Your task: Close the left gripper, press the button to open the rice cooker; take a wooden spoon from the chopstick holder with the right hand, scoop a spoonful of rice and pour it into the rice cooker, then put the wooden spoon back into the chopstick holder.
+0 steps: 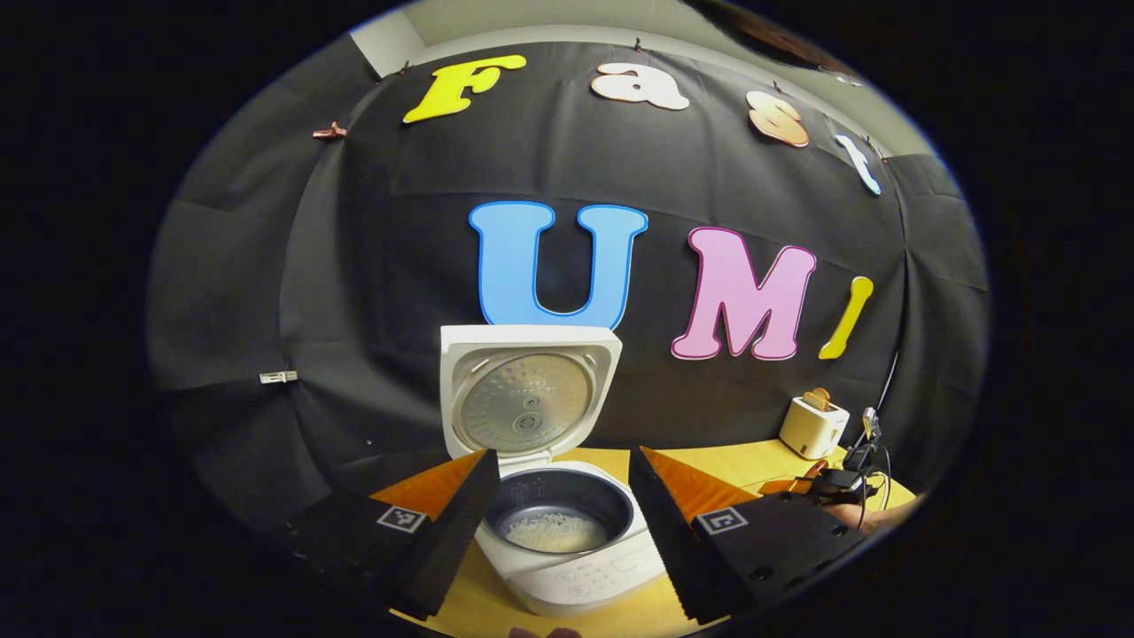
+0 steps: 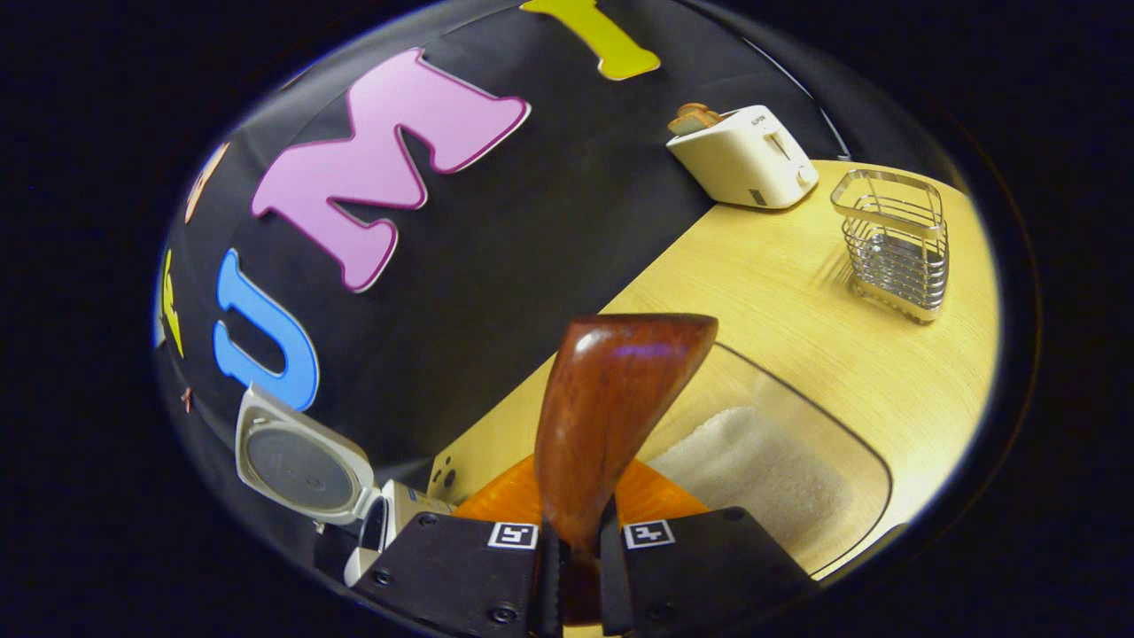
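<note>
The white rice cooker (image 1: 576,576) stands open, its lid (image 1: 527,399) upright, with some rice in the dark pot (image 1: 556,530). My left gripper (image 1: 563,456) is open just in front of it, a finger on each side of the pot. My right gripper (image 2: 576,532) is shut on the handle of the wooden spoon (image 2: 616,399). The spoon's bowl points up and away over a clear container of rice (image 2: 753,470), and no rice shows on the side facing me. The wire chopstick holder (image 2: 895,244) stands empty to the far right. The cooker (image 2: 301,461) also appears at the left.
A white toaster (image 2: 744,155) with a slice of bread stands at the back of the wooden table (image 2: 797,346), near the holder. In the left gripper view the toaster (image 1: 813,425) is at the right, with the other gripper (image 1: 833,483) and a hand (image 1: 877,516) below it.
</note>
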`<state>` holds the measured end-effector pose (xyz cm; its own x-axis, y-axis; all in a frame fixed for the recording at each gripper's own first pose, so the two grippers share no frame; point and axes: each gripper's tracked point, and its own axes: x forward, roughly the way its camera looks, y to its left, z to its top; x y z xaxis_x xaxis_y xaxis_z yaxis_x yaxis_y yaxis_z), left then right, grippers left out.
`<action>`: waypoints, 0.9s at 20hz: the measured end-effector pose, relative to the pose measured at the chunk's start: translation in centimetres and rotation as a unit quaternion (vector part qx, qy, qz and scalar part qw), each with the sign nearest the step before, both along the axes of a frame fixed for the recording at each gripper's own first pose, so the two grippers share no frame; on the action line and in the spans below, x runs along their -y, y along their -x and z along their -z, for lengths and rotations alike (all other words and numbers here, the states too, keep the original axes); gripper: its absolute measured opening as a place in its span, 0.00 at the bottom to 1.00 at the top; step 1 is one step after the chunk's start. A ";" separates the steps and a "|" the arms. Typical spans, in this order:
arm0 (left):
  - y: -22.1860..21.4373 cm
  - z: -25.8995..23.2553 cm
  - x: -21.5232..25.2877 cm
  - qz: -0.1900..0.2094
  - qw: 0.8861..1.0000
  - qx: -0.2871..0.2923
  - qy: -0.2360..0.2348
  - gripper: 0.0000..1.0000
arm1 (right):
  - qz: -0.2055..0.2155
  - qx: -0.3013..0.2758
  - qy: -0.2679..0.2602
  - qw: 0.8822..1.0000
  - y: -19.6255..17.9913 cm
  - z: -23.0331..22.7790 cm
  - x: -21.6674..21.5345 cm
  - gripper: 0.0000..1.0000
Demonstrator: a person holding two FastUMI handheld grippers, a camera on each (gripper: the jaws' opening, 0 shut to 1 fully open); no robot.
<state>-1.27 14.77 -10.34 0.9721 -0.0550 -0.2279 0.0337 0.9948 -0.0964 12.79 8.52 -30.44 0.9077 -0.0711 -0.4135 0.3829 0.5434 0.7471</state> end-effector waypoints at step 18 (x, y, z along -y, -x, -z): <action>1.3 -1.6 -0.8 -0.014 1.000 0.019 0.011 0.95 | 0.044 0.103 -0.138 0.984 -1.9 -11.6 1.7 0.20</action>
